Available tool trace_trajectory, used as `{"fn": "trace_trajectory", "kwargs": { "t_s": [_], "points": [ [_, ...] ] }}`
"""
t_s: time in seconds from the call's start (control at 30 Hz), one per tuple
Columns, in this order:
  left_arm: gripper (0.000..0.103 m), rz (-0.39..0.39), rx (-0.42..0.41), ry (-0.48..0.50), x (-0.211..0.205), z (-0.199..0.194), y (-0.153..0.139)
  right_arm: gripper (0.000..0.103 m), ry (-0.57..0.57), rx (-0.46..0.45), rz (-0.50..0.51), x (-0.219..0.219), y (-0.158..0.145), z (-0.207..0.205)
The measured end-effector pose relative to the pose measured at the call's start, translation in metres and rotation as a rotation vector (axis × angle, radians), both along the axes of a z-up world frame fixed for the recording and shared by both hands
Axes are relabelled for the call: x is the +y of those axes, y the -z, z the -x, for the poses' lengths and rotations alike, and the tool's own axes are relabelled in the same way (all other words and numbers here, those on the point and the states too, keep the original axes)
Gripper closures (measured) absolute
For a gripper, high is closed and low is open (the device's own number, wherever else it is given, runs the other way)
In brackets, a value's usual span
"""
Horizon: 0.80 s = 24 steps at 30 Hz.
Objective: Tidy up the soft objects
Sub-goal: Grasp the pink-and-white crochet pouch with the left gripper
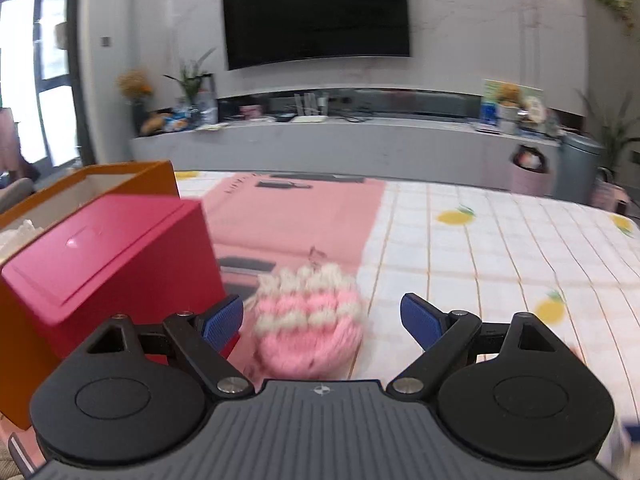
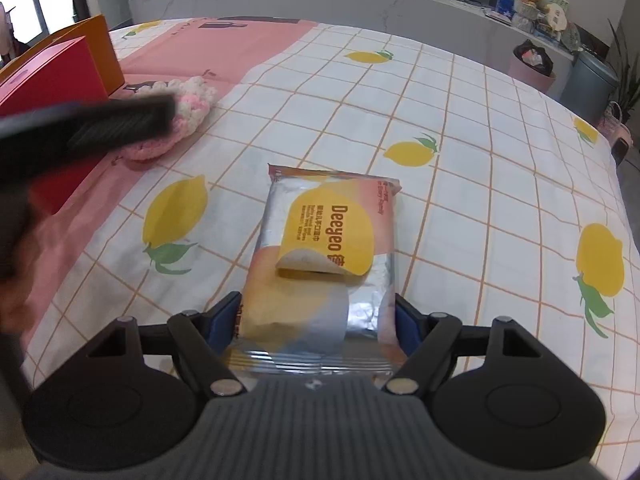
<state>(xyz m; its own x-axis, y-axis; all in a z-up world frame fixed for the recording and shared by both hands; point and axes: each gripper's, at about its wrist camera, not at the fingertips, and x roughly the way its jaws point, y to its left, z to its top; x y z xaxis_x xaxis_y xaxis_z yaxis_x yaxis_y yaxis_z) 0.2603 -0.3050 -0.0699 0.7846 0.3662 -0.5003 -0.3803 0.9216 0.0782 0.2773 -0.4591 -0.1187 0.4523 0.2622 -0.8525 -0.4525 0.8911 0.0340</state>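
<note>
While the right hand-held gripper [image 2: 318, 320] clamps the wipes pack [image 2: 326, 248], the crocheted piece [image 1: 310, 316] lies free

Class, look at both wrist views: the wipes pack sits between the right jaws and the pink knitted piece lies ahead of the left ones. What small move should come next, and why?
Probably lift the wipes pack a little off the tablecloth. The right gripper has its blue pads against both sides of the pack's near end, so the grip looks made. The left gripper is open, with the pink knitted piece lying untouched between its fingers.
</note>
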Motion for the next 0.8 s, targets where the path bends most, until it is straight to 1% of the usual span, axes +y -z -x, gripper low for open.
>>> {"fn": "trace_trajectory", "kwargs": {
  "t_s": [0.07,0.1,0.13,0.2,0.3,0.33,0.43,0.53,0.57,0.63,0.7,0.73,0.77,0.8],
  "points": [
    [0.0,-0.064,-0.022,-0.093,-0.009,-0.011,-0.001,0.027,-0.017,-0.004,-0.013,-0.004,0.0,0.001],
    [0.0,-0.08,-0.01,-0.139,-0.012,-0.017,-0.001,0.027,-0.023,-0.005,-0.017,-0.005,0.0,0.002],
    [0.0,-0.071,0.012,-0.16,-0.014,-0.023,-0.001,0.027,-0.025,-0.006,-0.02,-0.005,0.0,0.001],
    [0.0,-0.042,0.04,-0.171,-0.015,-0.033,0.0,0.026,-0.028,-0.008,-0.019,-0.005,0.0,0.001],
    [0.0,-0.061,0.022,-0.267,-0.018,-0.041,0.001,0.026,-0.025,-0.011,-0.02,-0.005,0.001,0.002],
    [0.0,-0.065,0.027,-0.285,-0.018,-0.044,0.001,0.026,-0.023,-0.011,-0.021,-0.005,0.0,0.002],
    [0.0,-0.056,0.094,-0.294,-0.013,-0.055,0.005,0.026,-0.012,-0.006,-0.026,-0.006,0.0,0.0],
    [0.0,-0.046,0.15,-0.328,-0.006,-0.06,0.014,0.026,-0.008,-0.007,-0.029,-0.007,0.0,-0.001],
    [0.0,-0.031,0.173,-0.343,-0.002,-0.063,0.017,0.026,-0.007,-0.006,-0.029,-0.007,0.0,-0.001],
    [0.0,0.029,0.194,-0.347,0.007,-0.065,0.022,0.026,-0.007,-0.007,-0.03,-0.007,0.0,0.0],
    [0.0,0.084,0.2,-0.33,0.013,-0.068,0.027,0.026,-0.008,-0.008,-0.029,-0.007,0.0,0.0],
    [0.0,0.093,0.22,-0.319,0.014,-0.07,0.031,0.026,-0.011,-0.01,-0.027,-0.007,0.0,0.0],
    [0.005,0.083,0.213,-0.303,0.014,-0.07,0.033,0.026,-0.013,-0.012,-0.024,-0.007,0.001,0.0],
    [0.014,0.071,0.198,-0.278,0.012,-0.07,0.034,0.026,-0.013,-0.012,-0.023,-0.007,0.0,0.0]
  ]
}}
